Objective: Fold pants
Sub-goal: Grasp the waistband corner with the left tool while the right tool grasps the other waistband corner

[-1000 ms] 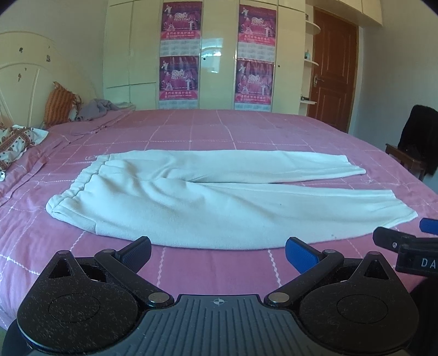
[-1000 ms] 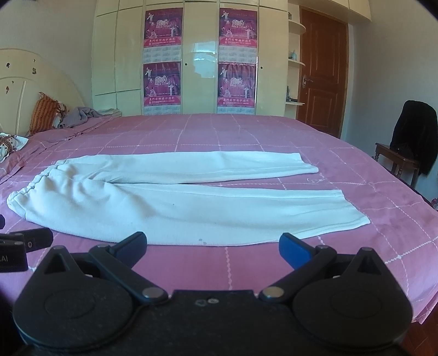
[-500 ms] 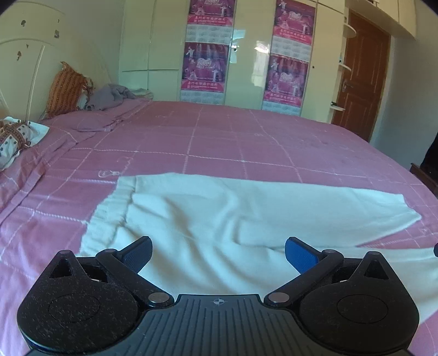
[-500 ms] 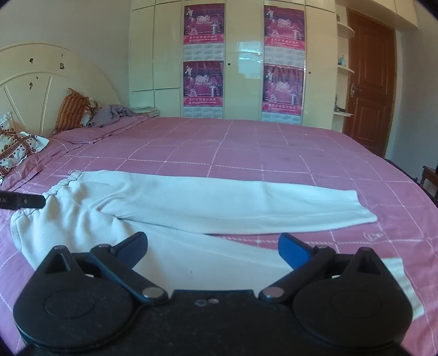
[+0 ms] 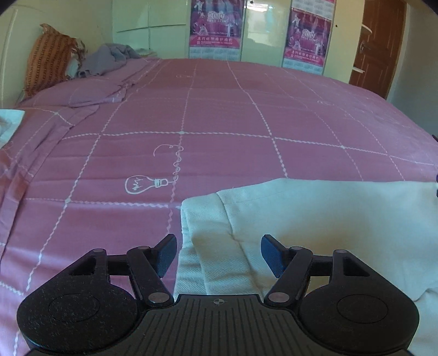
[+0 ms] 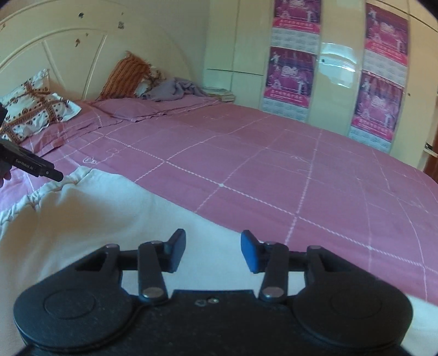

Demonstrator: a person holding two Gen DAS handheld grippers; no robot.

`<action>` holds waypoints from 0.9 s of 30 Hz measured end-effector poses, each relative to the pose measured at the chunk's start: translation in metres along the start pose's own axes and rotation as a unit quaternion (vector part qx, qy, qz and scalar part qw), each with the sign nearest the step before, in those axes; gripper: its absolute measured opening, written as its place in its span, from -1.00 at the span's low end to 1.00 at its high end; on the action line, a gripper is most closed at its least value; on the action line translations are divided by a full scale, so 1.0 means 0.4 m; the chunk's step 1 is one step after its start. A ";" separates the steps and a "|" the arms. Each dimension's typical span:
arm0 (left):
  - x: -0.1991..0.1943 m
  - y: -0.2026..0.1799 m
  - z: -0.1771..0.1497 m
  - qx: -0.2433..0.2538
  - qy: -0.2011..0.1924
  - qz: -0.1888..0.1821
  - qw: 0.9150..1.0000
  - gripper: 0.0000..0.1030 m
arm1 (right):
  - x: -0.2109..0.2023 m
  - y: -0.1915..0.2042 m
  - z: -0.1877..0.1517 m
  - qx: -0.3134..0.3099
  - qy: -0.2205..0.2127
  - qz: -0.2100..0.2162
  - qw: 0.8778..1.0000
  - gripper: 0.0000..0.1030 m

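Observation:
White pants [image 5: 328, 219] lie flat on the pink bed cover [image 5: 246, 115]. My left gripper [image 5: 217, 256] hovers low over the far waistband corner; its jaws are closing with the cloth's edge between them, pads not pressing. In the right wrist view the pants [image 6: 95, 219] fill the lower left. My right gripper [image 6: 213, 253] sits over their far edge, tilted, jaws closing with cloth between the blue pads but not pinched. One of the left gripper's fingers [image 6: 43, 169] shows at the left, next to the gathered waistband [image 6: 32, 197].
An orange cushion [image 5: 49, 60], a grey garment [image 5: 109, 59] and a patterned pillow [image 6: 35, 109] lie by the cream headboard [image 6: 68, 54]. Behind the bed stand a wardrobe with purple posters [image 5: 216, 24] and a brown door [image 5: 380, 41]. Pink cover stretches beyond the pants.
Both grippers have swept forward from the bed's near edge and down onto the pants. Both sets of jaws have narrowed. The right view has rolled and turned toward the headboard.

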State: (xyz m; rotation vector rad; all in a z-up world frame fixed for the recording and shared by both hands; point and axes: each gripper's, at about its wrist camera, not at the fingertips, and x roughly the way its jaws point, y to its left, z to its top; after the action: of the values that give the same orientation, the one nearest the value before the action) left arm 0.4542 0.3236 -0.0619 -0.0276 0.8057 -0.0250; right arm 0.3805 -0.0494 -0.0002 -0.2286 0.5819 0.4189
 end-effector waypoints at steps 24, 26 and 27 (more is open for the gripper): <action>0.174 0.069 0.041 0.007 0.022 -0.089 0.996 -0.48 | 0.352 -0.017 0.031 -0.101 0.141 0.116 0.978 -0.83; 0.134 0.061 0.035 0.013 -0.005 -0.085 0.996 -0.58 | 0.324 -0.003 0.031 -0.108 0.124 0.095 0.982 -0.85; 0.105 0.061 0.030 0.016 -0.022 -0.085 0.996 -0.60 | 0.300 0.004 0.035 -0.114 0.111 0.087 0.983 -0.86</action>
State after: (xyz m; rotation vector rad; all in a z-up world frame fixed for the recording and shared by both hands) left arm 0.4920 0.3467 -0.0847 -0.0669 0.7565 -0.1967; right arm 0.4771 -0.0053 -0.0579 -0.4495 0.7761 0.6359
